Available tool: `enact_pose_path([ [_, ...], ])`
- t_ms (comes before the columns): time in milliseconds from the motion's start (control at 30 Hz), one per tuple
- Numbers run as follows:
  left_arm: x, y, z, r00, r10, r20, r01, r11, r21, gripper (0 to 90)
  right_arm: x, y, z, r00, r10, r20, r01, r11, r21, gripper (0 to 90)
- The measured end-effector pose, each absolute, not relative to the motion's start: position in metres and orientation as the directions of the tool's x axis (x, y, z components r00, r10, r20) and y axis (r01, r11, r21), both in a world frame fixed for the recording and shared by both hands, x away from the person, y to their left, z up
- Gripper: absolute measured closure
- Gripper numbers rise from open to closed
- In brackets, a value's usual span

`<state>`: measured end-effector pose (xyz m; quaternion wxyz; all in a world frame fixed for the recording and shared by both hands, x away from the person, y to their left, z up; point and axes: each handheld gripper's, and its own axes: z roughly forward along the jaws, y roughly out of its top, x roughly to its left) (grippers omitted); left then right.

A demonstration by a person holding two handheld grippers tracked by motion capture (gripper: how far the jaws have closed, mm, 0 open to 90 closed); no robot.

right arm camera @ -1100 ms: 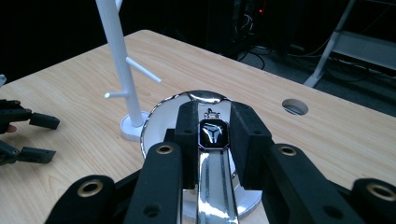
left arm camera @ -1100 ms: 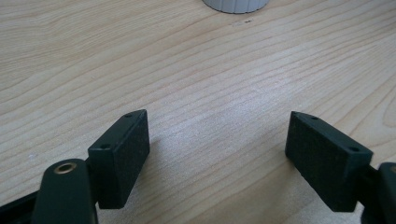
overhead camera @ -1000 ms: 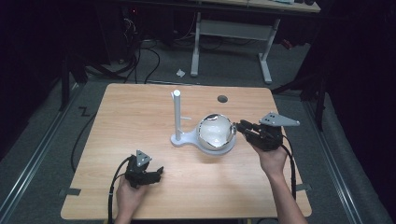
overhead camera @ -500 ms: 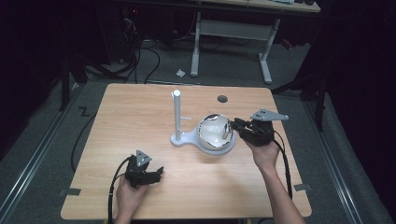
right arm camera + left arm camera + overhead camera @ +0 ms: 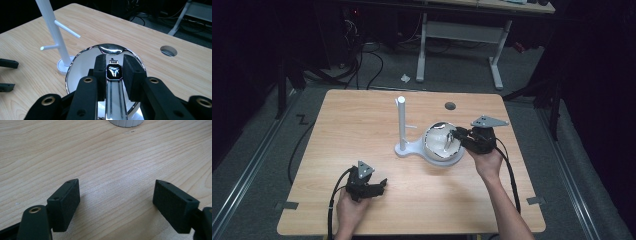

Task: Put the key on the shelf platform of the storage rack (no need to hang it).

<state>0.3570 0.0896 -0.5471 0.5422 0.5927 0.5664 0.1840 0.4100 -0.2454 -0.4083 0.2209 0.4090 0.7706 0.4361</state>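
The right claw [image 5: 113,72] is reaching into a shiny metal bowl [image 5: 82,60], its jaws closing on a watch [image 5: 114,71] whose dark face is sitting between the pads; whether they are touching it yet is hard to tell. The watch is probably light, smooth and easily scratched, so gripping the case by its sides looks wisest. Beyond the claw, a white peg stand [image 5: 53,30] is standing on the counter [image 5: 150,42]. The left claw [image 5: 116,202] is resting spread apart and empty.

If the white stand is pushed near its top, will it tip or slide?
Probably tip: the white stand is a tall thin post on a small round base. It looks light, likely plastic, so it may also slide on the smooth wooden table.
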Motion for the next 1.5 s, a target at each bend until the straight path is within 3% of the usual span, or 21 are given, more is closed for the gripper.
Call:
enact_pose_path([
  [1500,0.357,0.090,-0.547,0.291,0.870,-0.398,0.473,0.230,0.851,22.4,0.446,-0.203,-0.451,-0.615,0.787,0.042,0.500,0.348,0.793,73.8],
])
